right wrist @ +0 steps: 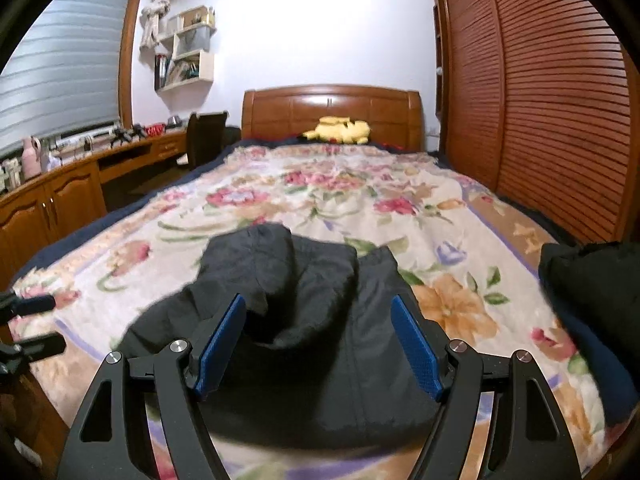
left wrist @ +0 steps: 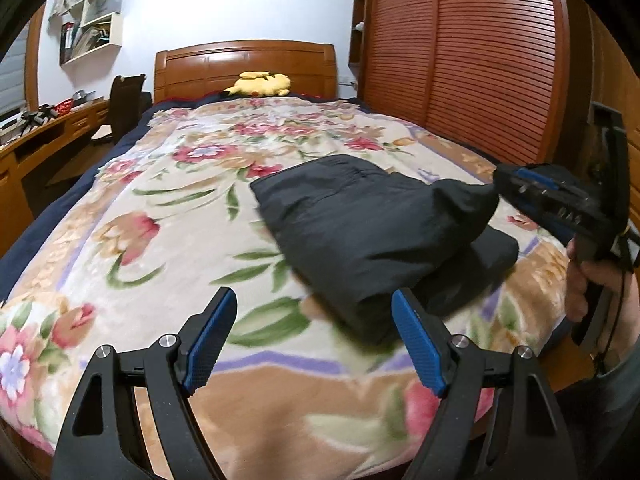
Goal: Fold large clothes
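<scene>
A dark grey garment [left wrist: 372, 232] lies folded into a thick bundle on the floral blanket [left wrist: 168, 208], right of the bed's middle. My left gripper [left wrist: 314, 336] is open and empty, just in front of the bundle's near left edge. My right gripper [right wrist: 320, 344] is open above the near part of the garment [right wrist: 320, 320], with nothing between its blue pads. In the left wrist view the right gripper [left wrist: 500, 182] reaches in from the right, its tip over the bundle's right end.
A yellow plush toy [left wrist: 260, 85] lies by the wooden headboard [left wrist: 244, 60]. A slatted wooden wardrobe [left wrist: 460, 60] runs along the bed's right side. A desk [right wrist: 60, 188] and dark chair [right wrist: 206, 136] stand left. Another dark bundle [right wrist: 592, 284] lies at the blanket's right edge.
</scene>
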Tool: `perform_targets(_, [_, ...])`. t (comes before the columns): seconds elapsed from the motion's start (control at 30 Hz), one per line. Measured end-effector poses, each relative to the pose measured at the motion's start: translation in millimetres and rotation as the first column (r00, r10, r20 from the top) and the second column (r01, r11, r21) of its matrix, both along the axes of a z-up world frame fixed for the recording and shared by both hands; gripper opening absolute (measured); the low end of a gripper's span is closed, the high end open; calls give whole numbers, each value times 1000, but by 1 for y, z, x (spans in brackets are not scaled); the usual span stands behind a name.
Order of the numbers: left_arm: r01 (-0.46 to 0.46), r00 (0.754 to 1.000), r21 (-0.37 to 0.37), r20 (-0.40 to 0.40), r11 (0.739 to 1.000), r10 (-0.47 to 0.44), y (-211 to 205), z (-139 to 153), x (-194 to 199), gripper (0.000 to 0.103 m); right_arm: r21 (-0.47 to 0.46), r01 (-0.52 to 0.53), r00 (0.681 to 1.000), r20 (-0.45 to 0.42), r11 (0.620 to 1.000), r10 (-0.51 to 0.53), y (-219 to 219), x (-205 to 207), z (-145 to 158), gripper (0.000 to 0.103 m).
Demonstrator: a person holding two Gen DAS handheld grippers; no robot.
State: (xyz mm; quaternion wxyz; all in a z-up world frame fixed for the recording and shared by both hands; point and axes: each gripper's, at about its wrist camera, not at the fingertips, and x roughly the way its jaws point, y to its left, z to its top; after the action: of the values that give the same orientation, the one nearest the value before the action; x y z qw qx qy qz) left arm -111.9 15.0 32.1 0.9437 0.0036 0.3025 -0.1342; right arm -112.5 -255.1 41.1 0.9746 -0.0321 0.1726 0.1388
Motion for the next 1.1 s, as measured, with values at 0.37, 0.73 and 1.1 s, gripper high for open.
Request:
perform_targets(0.37, [-14, 1000, -7, 15, 1000, 14, 17, -5, -7, 80, 1, -118, 986, -117, 993, 117, 7, 23, -28, 77])
perform_targets(0.73, [-8, 1000, 10, 19, 1000, 8, 12, -7, -9, 80, 11, -188, 963, -194, 982, 187, 14, 52, -41, 51])
perform_targets(1.1, [-12, 998, -7, 60, 1000, 12, 14, -5, -17, 80, 44, -207, 972, -106, 977, 210, 16, 36, -42, 8])
